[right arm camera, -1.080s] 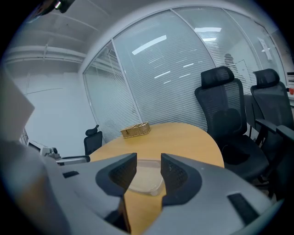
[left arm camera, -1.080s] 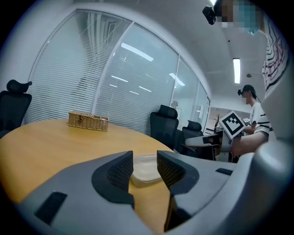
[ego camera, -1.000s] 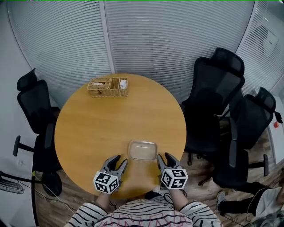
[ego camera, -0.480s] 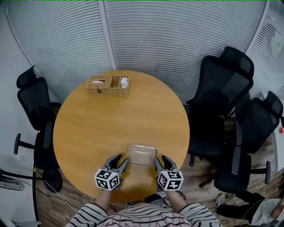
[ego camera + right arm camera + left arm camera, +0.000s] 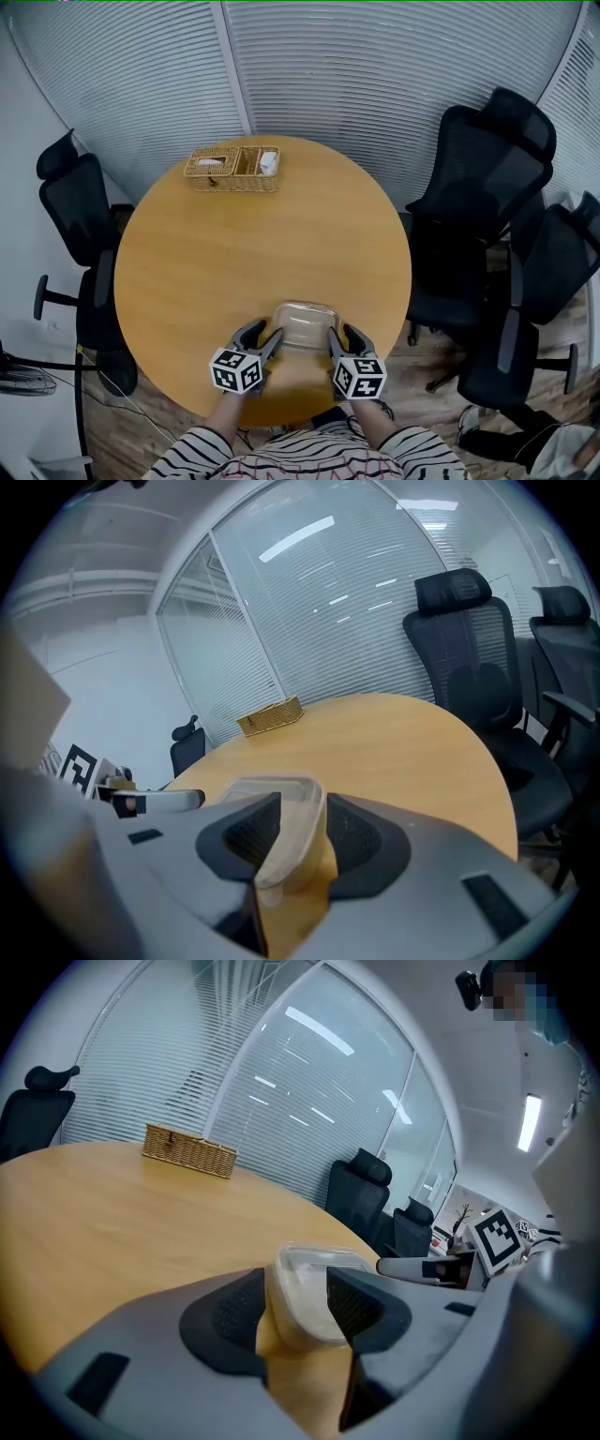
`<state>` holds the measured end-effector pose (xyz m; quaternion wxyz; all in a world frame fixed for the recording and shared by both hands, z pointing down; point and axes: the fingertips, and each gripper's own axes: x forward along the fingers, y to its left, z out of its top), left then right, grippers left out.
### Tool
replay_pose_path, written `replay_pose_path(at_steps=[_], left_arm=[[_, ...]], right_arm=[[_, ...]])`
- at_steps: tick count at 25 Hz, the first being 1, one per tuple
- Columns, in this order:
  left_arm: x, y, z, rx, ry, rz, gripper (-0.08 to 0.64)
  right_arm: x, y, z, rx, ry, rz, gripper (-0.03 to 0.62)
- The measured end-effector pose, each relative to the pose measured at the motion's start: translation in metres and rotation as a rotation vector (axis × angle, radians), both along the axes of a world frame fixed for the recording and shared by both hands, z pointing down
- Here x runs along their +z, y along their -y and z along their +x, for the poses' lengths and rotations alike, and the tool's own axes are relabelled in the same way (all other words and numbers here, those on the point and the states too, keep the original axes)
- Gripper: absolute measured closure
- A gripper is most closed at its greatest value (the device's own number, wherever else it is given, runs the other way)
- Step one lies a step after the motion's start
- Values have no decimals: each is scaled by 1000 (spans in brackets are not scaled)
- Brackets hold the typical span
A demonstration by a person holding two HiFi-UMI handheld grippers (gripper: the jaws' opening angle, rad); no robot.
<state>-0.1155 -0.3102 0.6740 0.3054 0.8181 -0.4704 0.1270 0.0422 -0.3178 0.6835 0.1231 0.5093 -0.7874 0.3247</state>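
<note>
So the clear plastic tub point(image 5: 302, 325) is sitting close to the near edge of the round table point(image 5: 234, 253), right in front of the person. The left gripper point(image 5: 266, 337) and right gripper point(image 5: 338, 337) are each straddling one short end of it. Both sets of jaws are standing spread with the tub's thin wall in the gap, not really squeezing it. I'm guessing one gripper per end is keeping a flimsy tub like that level. The wicker basket point(image 5: 232, 167) is sitting way over at the far edge.
</note>
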Motion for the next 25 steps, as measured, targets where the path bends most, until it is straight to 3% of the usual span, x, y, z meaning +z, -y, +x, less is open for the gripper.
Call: replay_pose_path(at_steps=[10,25], left_arm=[[13,4,6,7,-14,-28,362],[2,1,11,22,-43,13,362]], right_arm=[[2,1,-5,-1,-23,22,444],[-2,-3,-10,43,22,21,456]])
